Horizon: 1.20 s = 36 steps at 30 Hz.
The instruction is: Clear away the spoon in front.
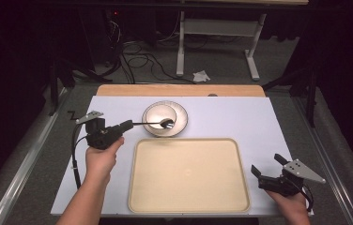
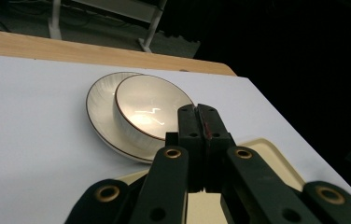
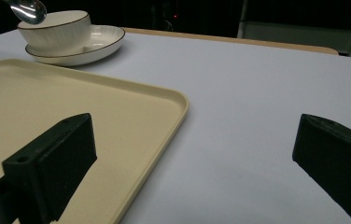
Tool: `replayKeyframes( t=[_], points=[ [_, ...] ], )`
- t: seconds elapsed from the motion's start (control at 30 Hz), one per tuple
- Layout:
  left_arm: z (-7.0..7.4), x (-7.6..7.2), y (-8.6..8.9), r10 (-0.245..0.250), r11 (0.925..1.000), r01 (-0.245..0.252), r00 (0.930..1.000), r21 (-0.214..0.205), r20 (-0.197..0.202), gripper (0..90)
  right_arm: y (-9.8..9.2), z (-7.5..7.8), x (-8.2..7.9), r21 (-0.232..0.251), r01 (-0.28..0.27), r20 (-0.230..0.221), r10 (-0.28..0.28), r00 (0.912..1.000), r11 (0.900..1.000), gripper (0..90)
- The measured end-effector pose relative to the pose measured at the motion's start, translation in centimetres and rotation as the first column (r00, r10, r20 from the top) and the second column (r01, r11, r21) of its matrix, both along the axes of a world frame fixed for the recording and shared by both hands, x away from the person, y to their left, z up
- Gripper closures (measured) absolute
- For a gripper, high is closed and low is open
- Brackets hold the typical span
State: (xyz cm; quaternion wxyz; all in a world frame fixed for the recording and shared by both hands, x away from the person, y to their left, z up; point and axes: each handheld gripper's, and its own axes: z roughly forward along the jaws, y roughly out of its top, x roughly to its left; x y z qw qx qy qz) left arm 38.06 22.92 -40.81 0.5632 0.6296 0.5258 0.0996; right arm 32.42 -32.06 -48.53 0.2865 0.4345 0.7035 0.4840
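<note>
A metal spoon (image 1: 166, 123) hangs level, its bowl end over the near rim of a white bowl (image 1: 158, 115). My left gripper (image 1: 126, 124) is shut on the spoon's handle, left of the bowl. The bowl stands on a white plate with a dark rim (image 1: 182, 118). In the left gripper view the jaws (image 2: 198, 112) are pressed together in front of the bowl (image 2: 148, 105) and plate (image 2: 100, 102). My right gripper (image 1: 266, 164) rests open at the table's near right, nothing between its fingers (image 3: 197, 130). From there the spoon (image 3: 29, 9) shows above the bowl (image 3: 57, 30).
A cream tray (image 1: 188, 173) lies bare in the middle near the front edge, between both hands; its corner (image 3: 173, 100) is close to the right gripper. The white mat (image 1: 240, 117) covers a wooden table (image 1: 179, 90). Cables and a desk frame (image 1: 217, 28) stand on the floor beyond.
</note>
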Motion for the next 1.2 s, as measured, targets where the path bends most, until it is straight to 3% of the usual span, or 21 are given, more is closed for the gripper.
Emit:
replayKeyframes(
  t=[0.4,0.83,0.97,1.03,1.13,1.2],
  points=[
    [-1.6,-2.8,-1.9,-0.063,0.9973,0.063,0.9979,-0.038,0.017,89.6,0.3,-0.1,-0.1,-0.003,-0.013,-0.001,0.013,0.9999,0.9999,0.4],
    [-6.9,-5.4,-3.6,-0.147,0.9851,0.145,0.9891,-0.092,-0.01,89.6,1.7,-0.2,-0.4,-0.029,-0.045,0.003,0.046,0.999,0.9985,0.4],
    [-7.3,-5.8,-3.5,-0.151,0.9856,0.15,0.9885,-0.078,-0.007,89.5,2.0,-0.3,-0.4,-0.036,-0.048,-0.001,0.048,0.9988,0.9982,0.4],
    [-7.5,-6.2,-3.4,-0.154,0.983,0.153,0.988,-0.102,-0.008,89.5,2.1,-0.3,-0.5,-0.043,-0.048,0.002,0.048,0.9988,0.9979,0.4],
    [-7.6,-6.4,-3.5,-0.159,0.983,0.158,0.9872,-0.094,-0.005,89.5,2.0,-0.3,-0.6,-0.043,-0.045,0.001,0.045,0.999,0.9981,0.4],
    [-7.8,-6.6,-3.7,-0.172,0.9794,0.17,0.9851,-0.11,-0.011,89.5,1.9,-0.3,-0.7,-0.048,-0.039,0.003,0.04,0.9992,0.9981,0.3]
  ],
)
